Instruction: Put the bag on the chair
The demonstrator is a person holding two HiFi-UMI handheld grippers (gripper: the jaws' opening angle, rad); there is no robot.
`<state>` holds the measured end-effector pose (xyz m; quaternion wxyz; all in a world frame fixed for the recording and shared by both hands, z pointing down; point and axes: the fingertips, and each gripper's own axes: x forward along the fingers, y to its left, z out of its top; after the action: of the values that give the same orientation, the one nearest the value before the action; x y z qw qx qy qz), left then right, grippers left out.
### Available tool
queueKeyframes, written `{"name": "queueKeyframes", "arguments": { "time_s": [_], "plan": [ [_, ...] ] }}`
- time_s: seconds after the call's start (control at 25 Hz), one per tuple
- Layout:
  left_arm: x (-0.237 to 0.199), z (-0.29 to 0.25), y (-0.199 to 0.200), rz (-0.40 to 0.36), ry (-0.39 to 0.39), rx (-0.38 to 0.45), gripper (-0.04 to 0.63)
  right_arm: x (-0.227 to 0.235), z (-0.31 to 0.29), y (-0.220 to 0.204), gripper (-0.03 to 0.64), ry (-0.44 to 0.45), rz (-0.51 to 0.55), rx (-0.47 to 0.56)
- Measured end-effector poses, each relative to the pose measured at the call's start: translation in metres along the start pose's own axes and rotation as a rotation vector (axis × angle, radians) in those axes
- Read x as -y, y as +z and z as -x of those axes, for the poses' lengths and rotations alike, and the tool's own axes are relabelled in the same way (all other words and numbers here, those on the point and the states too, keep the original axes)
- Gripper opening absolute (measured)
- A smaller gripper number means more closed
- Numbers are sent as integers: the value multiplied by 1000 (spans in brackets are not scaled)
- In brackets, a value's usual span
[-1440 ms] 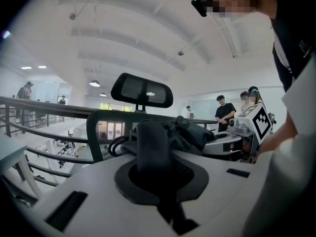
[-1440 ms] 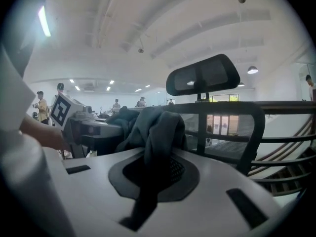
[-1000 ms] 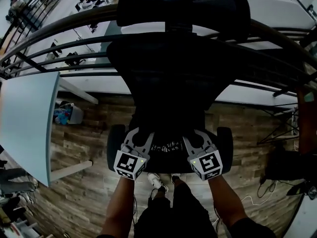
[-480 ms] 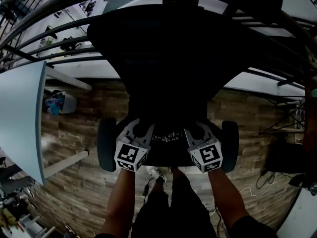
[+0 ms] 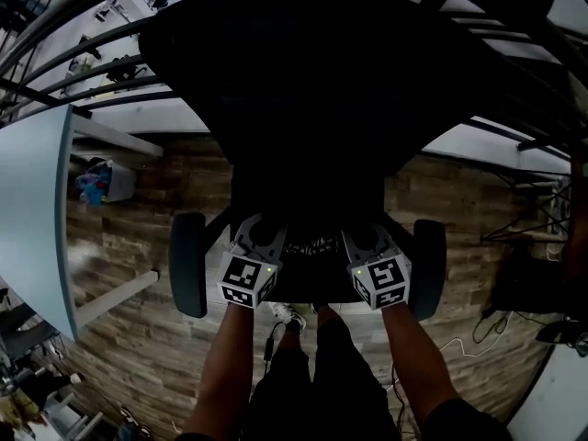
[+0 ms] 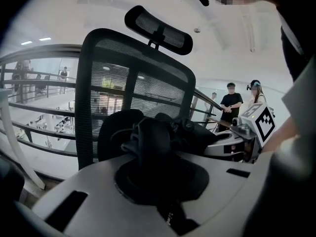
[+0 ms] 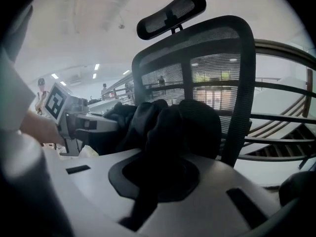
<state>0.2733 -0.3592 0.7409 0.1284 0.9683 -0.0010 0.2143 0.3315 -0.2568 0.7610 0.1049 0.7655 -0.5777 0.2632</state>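
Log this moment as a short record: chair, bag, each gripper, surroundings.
chair: black, mesh back, headrest on top, back facing the person
bag: black, held in front of the chair back, between the armrests; whether it rests on the seat cannot be told
left gripper: fingers shut on the bag
right gripper: fingers shut on the bag
floor: wood planks
background: railing behind the chair; two people standing far off
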Motion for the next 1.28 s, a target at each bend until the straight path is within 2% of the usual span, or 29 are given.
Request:
{"name": "queueKeyframes", "arguments": {
  "time_s": [0.52, 0.92, 1.0, 1.12, 1.28],
  "plan": [
    [-13, -12, -10, 5, 45, 0, 37, 5, -17, -11, 25, 35, 12, -18],
    [-15, -13, -24, 15, 57, -71, 52, 7, -21, -21, 26, -25, 29, -32],
    [-18, -11, -25, 8, 75, -86, 83, 10, -21, -22, 29, -40, 39, -43],
    [-22, -5, -23, 13, 103, -91, 144, 11, -18, -18, 76, -68, 64, -47],
    [-18, 3, -27, 11, 90, -112, 178, 13, -11, -20, 123, -86, 70, -60]
  ]
}}
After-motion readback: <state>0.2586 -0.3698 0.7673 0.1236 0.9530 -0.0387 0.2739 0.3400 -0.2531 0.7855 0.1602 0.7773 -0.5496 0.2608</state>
